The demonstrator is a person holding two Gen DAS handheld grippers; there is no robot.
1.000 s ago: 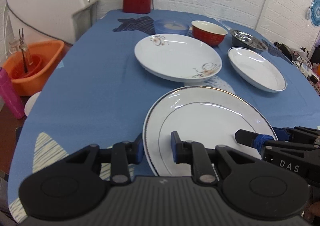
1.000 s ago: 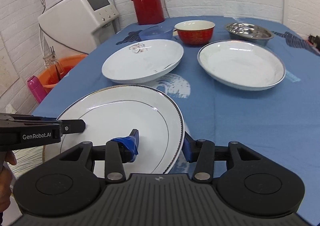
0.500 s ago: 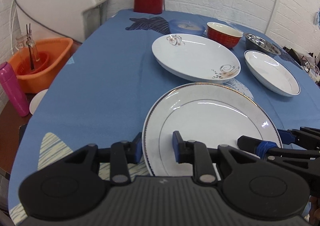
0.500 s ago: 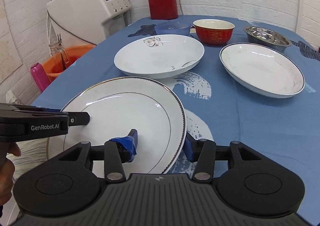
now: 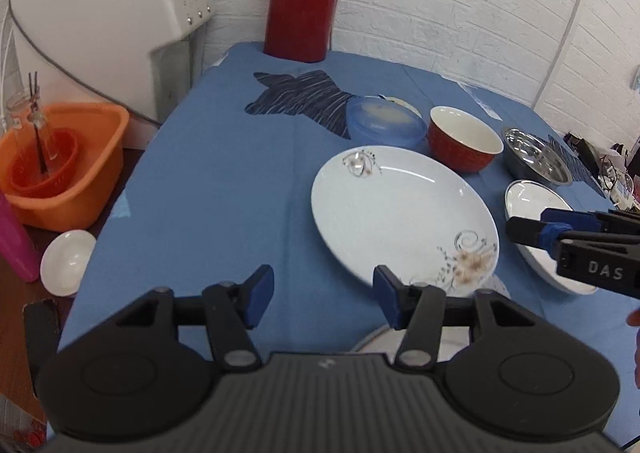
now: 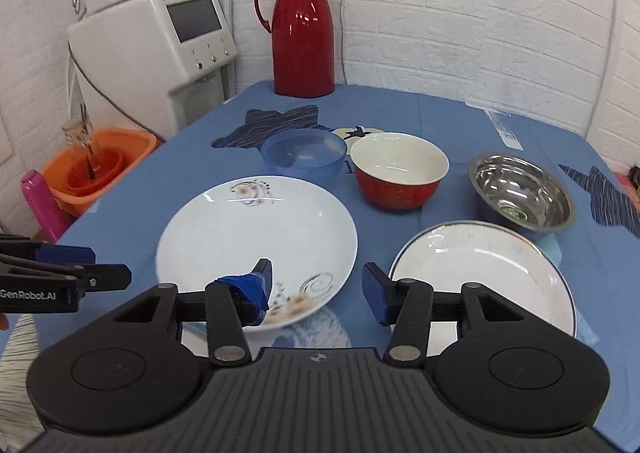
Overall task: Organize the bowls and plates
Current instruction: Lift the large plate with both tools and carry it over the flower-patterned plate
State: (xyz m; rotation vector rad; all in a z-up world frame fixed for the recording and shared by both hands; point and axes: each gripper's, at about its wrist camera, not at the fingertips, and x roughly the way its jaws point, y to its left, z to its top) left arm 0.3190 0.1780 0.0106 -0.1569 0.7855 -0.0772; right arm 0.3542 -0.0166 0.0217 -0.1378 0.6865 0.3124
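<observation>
Both grippers hover above the blue-clothed surface [image 6: 460, 125], fingers spread wide and holding nothing: the left gripper [image 5: 322, 299] just short of the near-left rim of the floral plate [image 6: 256, 241], the right gripper [image 6: 318, 287] over its near-right rim. Taking the floral plate as centre, the rimmed white plate [image 6: 484, 273] lies just to its right, the blue bowl [image 6: 304, 155] and red bowl [image 6: 400, 171] sit just behind it, the steel bowl [image 6: 522, 195] is behind and further right, and the red thermos [image 6: 302, 33] stands far back.
</observation>
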